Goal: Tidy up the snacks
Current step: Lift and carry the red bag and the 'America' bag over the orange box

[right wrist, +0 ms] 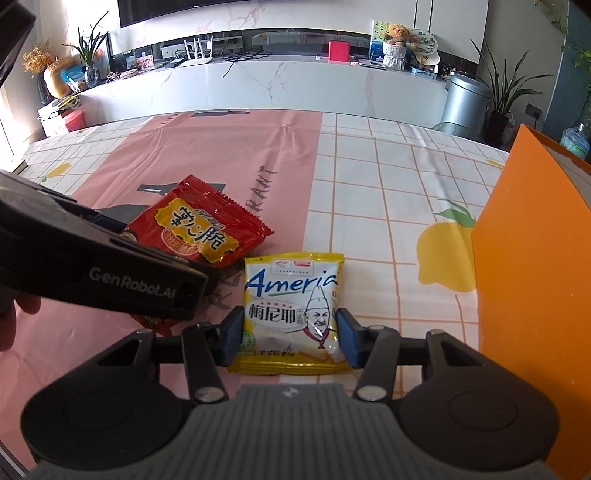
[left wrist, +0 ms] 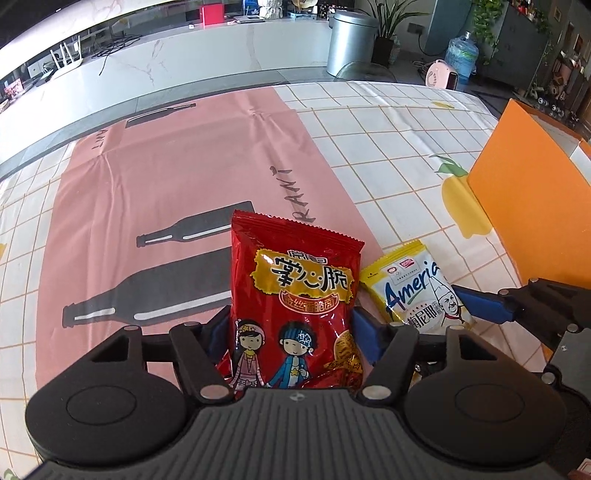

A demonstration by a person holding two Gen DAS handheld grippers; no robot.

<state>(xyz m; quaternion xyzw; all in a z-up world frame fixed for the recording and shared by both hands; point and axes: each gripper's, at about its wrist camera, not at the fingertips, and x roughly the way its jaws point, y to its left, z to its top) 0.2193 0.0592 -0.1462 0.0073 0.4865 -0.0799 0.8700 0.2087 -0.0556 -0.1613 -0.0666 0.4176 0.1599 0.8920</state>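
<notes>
Glossy red noodle-snack packet (left wrist: 295,314) with cartoon children gripped between the left gripper (left wrist: 291,334) pads, yellow-white "Ameria" packet (right wrist: 290,314) flat on the tablecloth (right wrist: 388,184), clasped by the right gripper (right wrist: 290,338), orange box (right wrist: 532,277) rightward.

Beyond my table's pink-and-white checked tablecloth (right wrist: 369,177), a long white marble-veined counter (right wrist: 258,88) spans the upper frame. A cylindrical silver metal bin (right wrist: 461,101) and dark-potted green plant (right wrist: 506,110) stand at upper right; daylight brightens the pale wall (right wrist: 295,14).
</notes>
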